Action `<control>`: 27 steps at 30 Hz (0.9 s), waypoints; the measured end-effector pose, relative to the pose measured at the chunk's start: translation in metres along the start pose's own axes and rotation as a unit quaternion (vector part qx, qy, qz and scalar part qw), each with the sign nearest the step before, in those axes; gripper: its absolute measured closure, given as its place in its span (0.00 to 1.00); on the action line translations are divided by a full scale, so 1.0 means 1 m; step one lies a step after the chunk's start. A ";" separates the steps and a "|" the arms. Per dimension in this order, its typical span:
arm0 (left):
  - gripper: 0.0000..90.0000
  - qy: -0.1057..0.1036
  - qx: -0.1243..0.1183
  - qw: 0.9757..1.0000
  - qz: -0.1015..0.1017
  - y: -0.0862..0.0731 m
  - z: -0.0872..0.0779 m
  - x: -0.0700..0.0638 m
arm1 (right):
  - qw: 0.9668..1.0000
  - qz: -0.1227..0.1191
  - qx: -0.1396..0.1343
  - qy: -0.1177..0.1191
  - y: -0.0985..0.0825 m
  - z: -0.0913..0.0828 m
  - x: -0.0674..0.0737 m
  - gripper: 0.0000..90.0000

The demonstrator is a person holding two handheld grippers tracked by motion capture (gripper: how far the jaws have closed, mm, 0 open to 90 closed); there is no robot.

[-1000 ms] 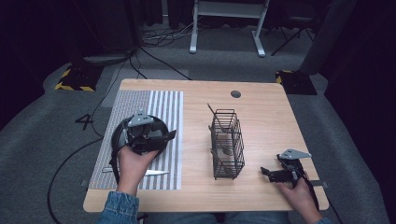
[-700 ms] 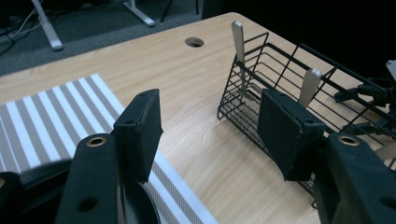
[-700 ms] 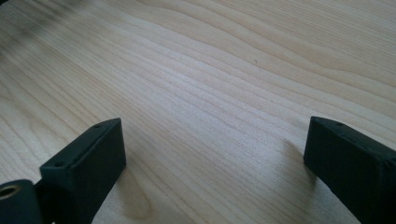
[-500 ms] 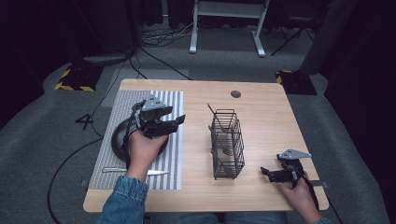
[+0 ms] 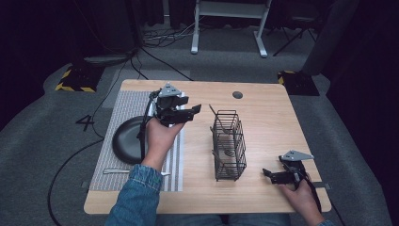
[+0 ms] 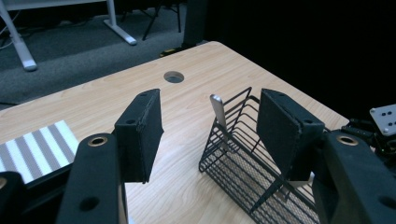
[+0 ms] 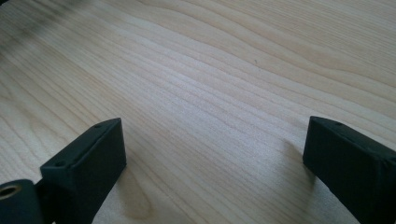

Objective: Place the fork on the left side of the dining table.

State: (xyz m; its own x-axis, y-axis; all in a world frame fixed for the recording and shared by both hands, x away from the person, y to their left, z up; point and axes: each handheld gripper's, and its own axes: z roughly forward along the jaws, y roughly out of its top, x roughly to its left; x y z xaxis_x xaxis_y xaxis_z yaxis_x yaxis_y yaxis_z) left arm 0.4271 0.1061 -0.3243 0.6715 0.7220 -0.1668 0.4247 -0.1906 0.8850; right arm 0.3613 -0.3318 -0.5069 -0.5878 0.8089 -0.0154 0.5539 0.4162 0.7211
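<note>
A black wire basket [image 5: 229, 146] stands upright mid-table; a metal utensil handle [image 6: 217, 111] sticks up from its far end, and more cutlery lies inside. My left gripper [image 5: 192, 113] hovers open above the table between the striped mat [image 5: 123, 110] and the basket, with nothing between its jaws. In the left gripper view this gripper [image 6: 212, 135] points at the basket [image 6: 243, 172]. A person's right hand rests my right gripper [image 5: 269, 174] on the table at the front right. Its jaws [image 7: 215, 154] are open over bare wood.
A dark round plate [image 5: 126, 140] lies on the striped mat, and a metal utensil [image 5: 117, 171] lies in front of it. The wooden table [image 5: 273, 117] has a cable hole [image 5: 237, 94] near its far edge. Floor cables and a stand's legs lie beyond.
My left gripper has risen from over the plate and moved far and right, toward the basket. The right gripper has stayed put.
</note>
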 end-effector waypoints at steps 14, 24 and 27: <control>0.46 -0.021 0.009 1.000 -0.014 0.007 0.033 -0.005 | 1.000 0.000 0.000 0.000 0.000 0.000 0.000 0.06; 0.48 -0.044 0.017 0.997 -0.060 0.005 0.057 -0.004 | 1.000 0.000 0.000 0.000 0.000 0.000 0.000 0.07; 0.47 -0.042 0.022 0.997 -0.061 0.002 0.063 -0.005 | 1.000 0.000 -0.001 0.000 0.000 0.000 0.000 0.07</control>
State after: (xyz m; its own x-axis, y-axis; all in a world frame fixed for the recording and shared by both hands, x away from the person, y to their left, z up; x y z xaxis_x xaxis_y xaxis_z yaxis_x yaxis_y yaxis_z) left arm 0.4630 0.0599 -0.3488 0.6611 0.6840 -0.3084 0.5307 -0.1358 0.8366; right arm 0.3610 -0.3319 -0.5069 -0.5882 0.8086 -0.0158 0.5524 0.4159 0.7224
